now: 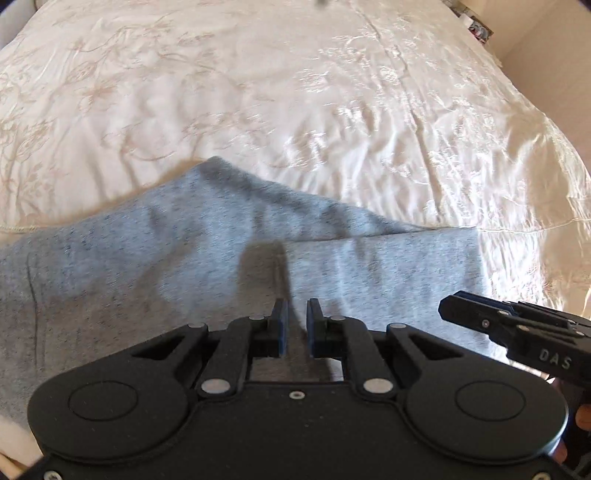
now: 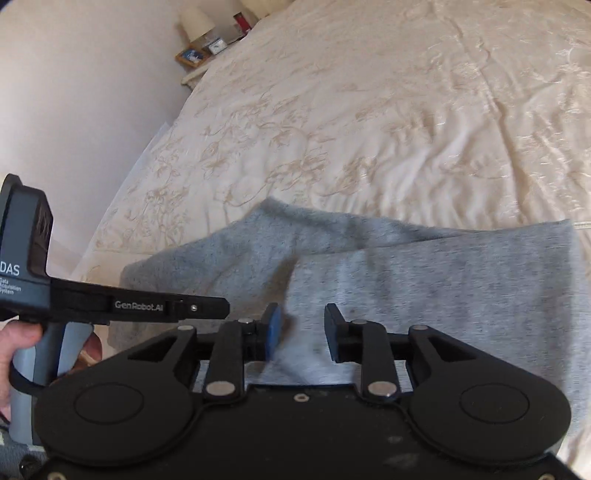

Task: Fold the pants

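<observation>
Grey heather sweatpants lie on a cream bedspread, folded over with an upper layer overlapping a lower one; they also show in the right wrist view. My left gripper hovers just above the fabric with a narrow gap between its blue pads, holding nothing. My right gripper is open above the pants with nothing between its fingers. The right gripper's body shows at the right in the left wrist view. The left gripper's body, held by a hand, shows at the left in the right wrist view.
The cream embroidered bedspread stretches far beyond the pants. A bedside table with a lamp and a small framed picture stands against the wall at the bed's far side. The bed's edge runs down the left.
</observation>
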{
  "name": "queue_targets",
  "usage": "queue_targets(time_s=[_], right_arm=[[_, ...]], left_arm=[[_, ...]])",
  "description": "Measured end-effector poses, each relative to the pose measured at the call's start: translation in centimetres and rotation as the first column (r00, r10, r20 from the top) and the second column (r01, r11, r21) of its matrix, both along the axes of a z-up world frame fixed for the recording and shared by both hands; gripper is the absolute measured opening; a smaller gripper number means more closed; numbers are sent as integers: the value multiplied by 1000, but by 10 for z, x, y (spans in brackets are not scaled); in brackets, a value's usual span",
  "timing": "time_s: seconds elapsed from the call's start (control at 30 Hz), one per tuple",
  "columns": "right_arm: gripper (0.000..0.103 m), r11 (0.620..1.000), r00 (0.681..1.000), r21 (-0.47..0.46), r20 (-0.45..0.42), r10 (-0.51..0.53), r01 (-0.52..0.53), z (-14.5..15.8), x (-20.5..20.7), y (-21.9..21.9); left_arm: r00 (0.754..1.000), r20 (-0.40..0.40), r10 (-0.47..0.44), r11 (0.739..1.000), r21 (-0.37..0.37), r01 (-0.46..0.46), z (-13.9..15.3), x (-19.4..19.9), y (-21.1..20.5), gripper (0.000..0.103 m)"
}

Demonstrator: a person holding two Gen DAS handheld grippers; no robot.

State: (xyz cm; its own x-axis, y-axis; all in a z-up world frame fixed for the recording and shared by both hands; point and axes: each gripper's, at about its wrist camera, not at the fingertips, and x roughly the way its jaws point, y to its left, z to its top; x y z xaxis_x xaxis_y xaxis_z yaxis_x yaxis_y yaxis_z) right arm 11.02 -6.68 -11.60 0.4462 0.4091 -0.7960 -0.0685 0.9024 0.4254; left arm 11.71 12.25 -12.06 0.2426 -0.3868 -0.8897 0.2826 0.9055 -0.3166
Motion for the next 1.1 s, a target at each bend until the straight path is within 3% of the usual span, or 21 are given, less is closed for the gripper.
queue_targets(time_s=[0.17, 0.3, 0.43, 0.6, 0.7, 0.83, 0.93, 1.1], right_arm=[[32, 978, 978, -62, -42, -204, 201, -14, 3, -80], [31, 960, 964, -112, -40, -262, 256, -27, 16, -130], [31, 966, 969, -133, -76, -234, 223, -47, 42, -155], [25, 966, 965, -190, -157, -209, 178, -86, 77, -171], [25, 970, 975, -202, -149, -167, 135, -85, 80, -170], [30, 978, 988, -173, -86, -132, 115, -55, 55, -168], [30, 985, 993, -154, -79, -85, 72, -41, 19, -165], [29, 977, 986, -209, -168, -7, -29, -61, -35, -153]], left_arm=[[999, -27, -36, 999, -5, 36, -13, 0, -42, 17], [994, -99, -55, 994, 83, 64, -50, -10, -58, 17], [995, -96, -35, 991, 123, 47, -71, -20, -59, 18], [995, -100, 24, 991, 134, -11, -67, -21, -59, 18], [995, -72, 62, 985, 164, -50, -53, -28, -60, 18], [997, -26, 75, 983, 170, -69, -35, -48, -61, 18], [995, -37, 89, 977, 199, -79, -41, -58, -65, 19], [994, -48, 98, 967, 240, -83, -57, -59, -71, 19]])
